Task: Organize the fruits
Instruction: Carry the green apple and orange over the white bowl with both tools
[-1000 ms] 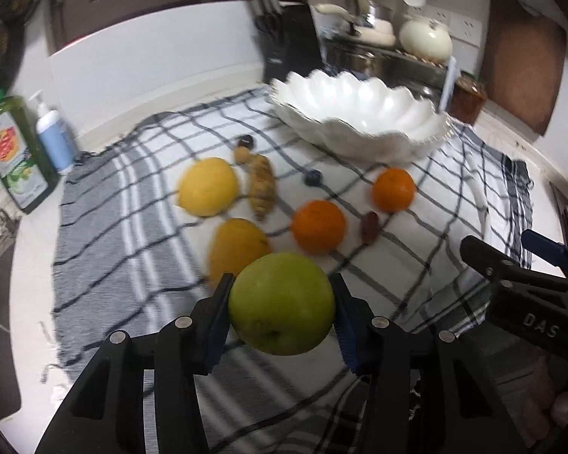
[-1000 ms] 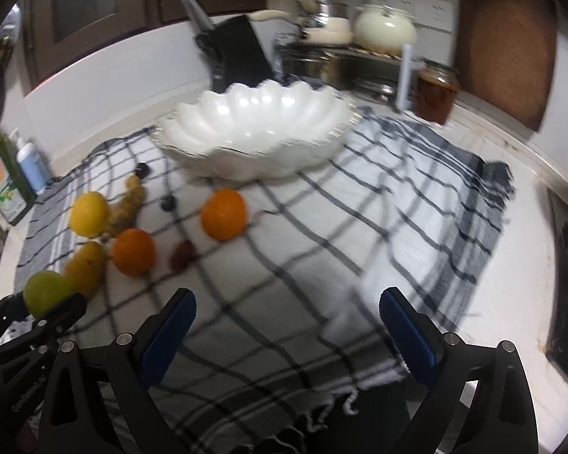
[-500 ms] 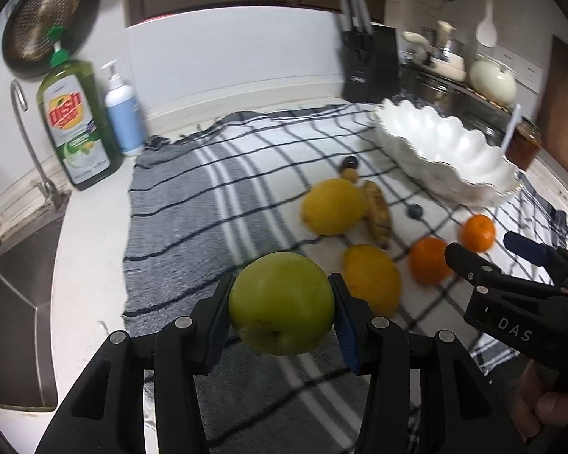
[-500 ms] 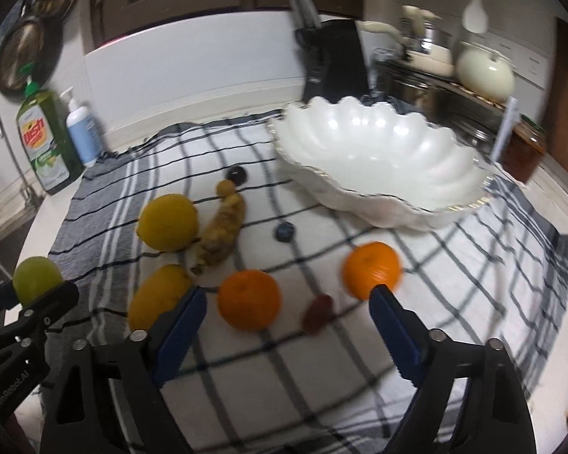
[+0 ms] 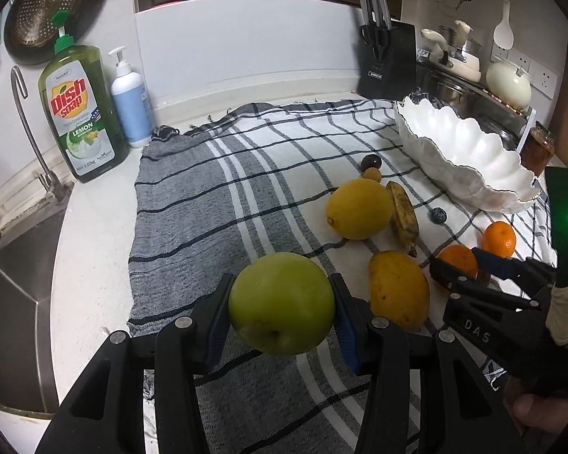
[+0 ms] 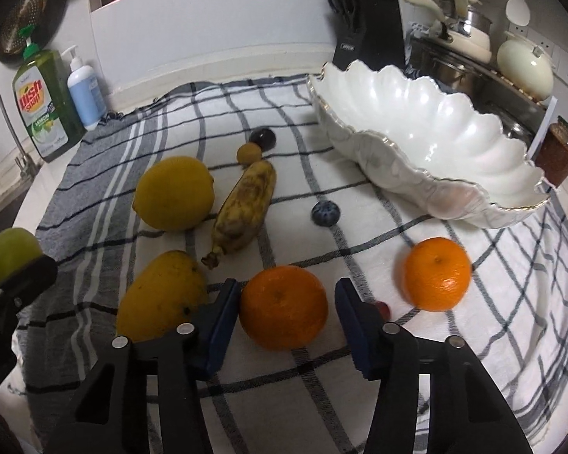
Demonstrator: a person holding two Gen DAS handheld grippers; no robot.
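Here the left gripper [image 5: 282,308] has its fingers [image 5: 216,319] clenched on a green apple [image 5: 282,308], which hangs above the near edge of the checked cloth [image 5: 193,204], well apart from the white scalloped bowl [image 6: 428,140] at the far right of that cloth. The right gripper [image 6: 284,312] has just been closing its fingers [image 6: 219,321] around an orange [image 6: 284,312] that sits on the cloth in front of the bowl. The blue pads stand just beside the orange's two flanks, the left one about touching; whether both truly press on the peel I cannot tell.

A second orange [image 6: 436,273] lies nearer the bowl, to the right of the first, with a small red fruit [image 6: 382,308] just showing between the two. Left of the first orange lies a mango [image 6: 161,297]. Farther back toward the bowl's left end are a lemon [image 6: 174,193], a spotted banana [image 6: 244,208] lying just beside it, a blueberry [image 6: 325,213], a small yellow-brown fruit [image 6: 249,153] and a dark round fruit [image 6: 263,139] behind it.

The bowl holds no fruit. Far to the bowl's left, off the cloth on the table [image 5: 94,249], stand a green dish soap bottle [image 5: 80,113] and a white pump bottle [image 5: 130,106].
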